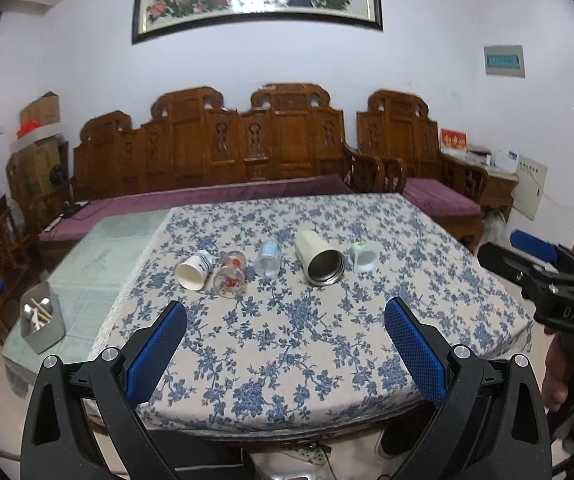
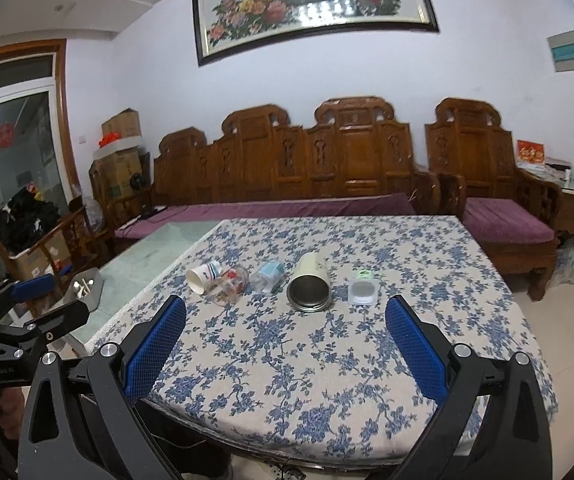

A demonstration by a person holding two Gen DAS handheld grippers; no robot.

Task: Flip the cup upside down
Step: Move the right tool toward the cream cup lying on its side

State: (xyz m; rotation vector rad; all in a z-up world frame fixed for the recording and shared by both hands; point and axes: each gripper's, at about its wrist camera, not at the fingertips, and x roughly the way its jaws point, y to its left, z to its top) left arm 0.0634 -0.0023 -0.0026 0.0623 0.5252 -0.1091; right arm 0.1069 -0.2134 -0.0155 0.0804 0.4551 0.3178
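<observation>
Both claws hover above the near edge of the desk (image 1: 295, 360), which is covered in a blue-flowered cloth, and both point across it toward the wooden sofa (image 1: 247, 148) at the far wall.

The left claw (image 1: 285, 312) is spread wide, its blue-padded fingers (image 1: 159, 344) far apart and holding nothing. It sits level, short of the row of cups and well apart from them. The right claw (image 2: 285, 310) has the same pose: fingers (image 2: 415, 340) wide apart, empty, aimed slightly downward at the desk's middle. Each claw shows at the edge of the other's view, the right one at the far right of the left wrist view, the left one at the far left of the right wrist view, so they are held side by side with a gap between them.

Five cups lie on their sides in a row across the desk's middle, mouths facing the claws. From left to right: a white paper cup (image 1: 195, 271), a clear glass with red print (image 1: 230, 276) just beside it, a clear cup with a blue label (image 1: 268, 259), a cream tumbler with a steel interior (image 1: 319, 258), and a small translucent cup (image 1: 363, 257). The tumbler is the largest and lies near the row's centre.

A grey bin (image 1: 43, 322) holding utensils stands on the pale green surface to the left of the desk.
</observation>
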